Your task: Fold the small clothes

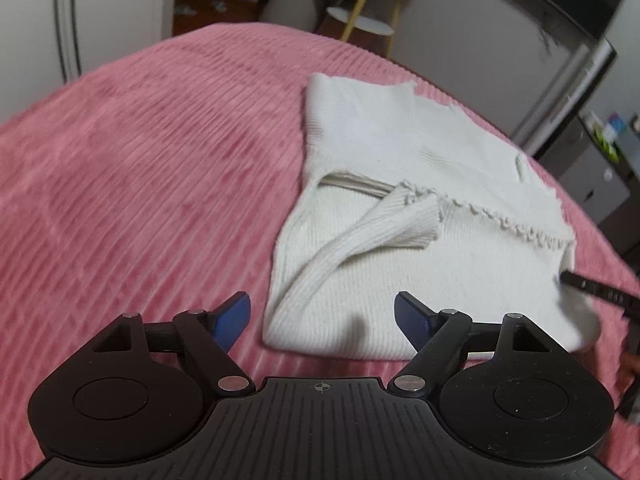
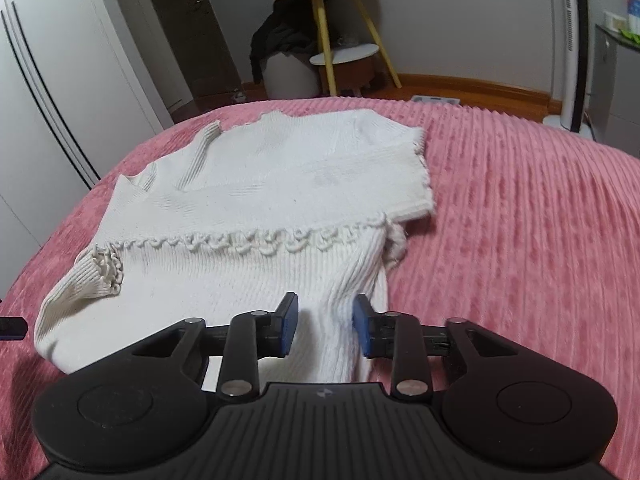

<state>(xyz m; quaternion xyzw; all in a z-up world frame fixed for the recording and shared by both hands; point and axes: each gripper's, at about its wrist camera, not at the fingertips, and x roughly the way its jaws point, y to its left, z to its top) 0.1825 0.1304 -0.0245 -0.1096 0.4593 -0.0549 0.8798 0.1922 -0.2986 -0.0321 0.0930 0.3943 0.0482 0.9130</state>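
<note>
Left wrist view: the left hand-held gripper [image 1: 322,318] sits at the bottom of the frame with its jaws spread wide and nothing between the blue pads, hanging over the pink ribbed bed cover [image 1: 140,168] just short of the near edge of the white knit top [image 1: 420,248]. The top lies right of centre, already partly folded: one sleeve [image 1: 384,228] is laid across the body and a frilled hem runs over it, so the side folds look done while a last fold to a compact bundle seems left. At the right edge of this frame a dark finger of the other tool touches the top's corner. To the left lies broad bare cover, good room for moving; the bed edge curves across the upper frame, with floor and a side table [image 1: 360,20] beyond. In the right wrist view, the right hand-held gripper [image 2: 325,328] has its jaws narrowly parted, a ridge of the knit between the pads; whether they press on it I cannot tell. From left to right here: wardrobe doors, the top in the middle, then open cover at the right reaching the far bed edge.
</note>
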